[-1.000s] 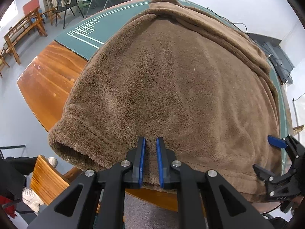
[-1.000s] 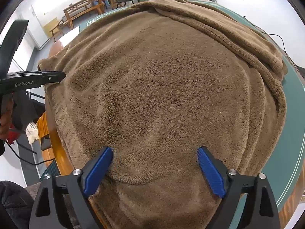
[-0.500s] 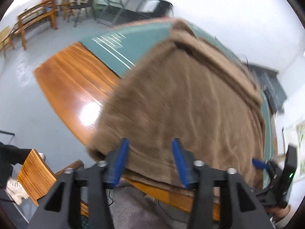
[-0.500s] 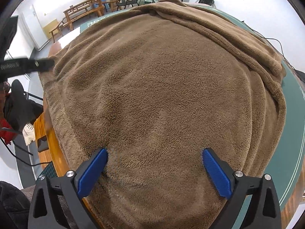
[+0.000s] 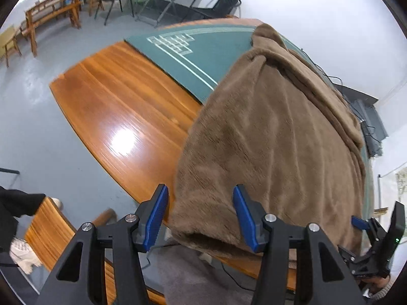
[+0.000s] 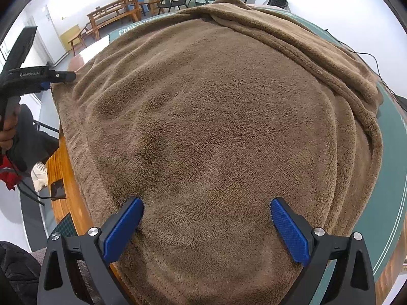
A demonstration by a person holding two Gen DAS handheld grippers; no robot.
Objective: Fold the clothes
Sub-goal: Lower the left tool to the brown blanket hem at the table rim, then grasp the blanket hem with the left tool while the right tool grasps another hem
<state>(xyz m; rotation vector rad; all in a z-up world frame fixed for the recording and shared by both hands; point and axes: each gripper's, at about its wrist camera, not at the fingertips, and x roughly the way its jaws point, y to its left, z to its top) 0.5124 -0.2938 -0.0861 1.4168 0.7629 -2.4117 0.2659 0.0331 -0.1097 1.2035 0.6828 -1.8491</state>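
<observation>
Left tool let go of the cuff; both tools now free of the garment.

Left tool [image 5: 201, 214], pinched on the sleeve cuff [image 5: 203, 239] a second ago, is now spread wide and backed off, gripping nothing. Right tool [image 6: 206, 228] stays wide open over the near hem, pads resting on fleece, no grip. Brown fleece garment [image 6: 216, 127] lies flat on the counter [image 5: 114, 106], near edge overhanging. Sleeve looks placed; next grab likely starts the following fold.

We have left gripper [image 5: 199, 213] jaws wide apart, gripping nothing. Our right gripper [image 6: 206, 225] jaws also spread wide, blue pads [image 6: 288, 230] pressed down, low and level.
</observation>
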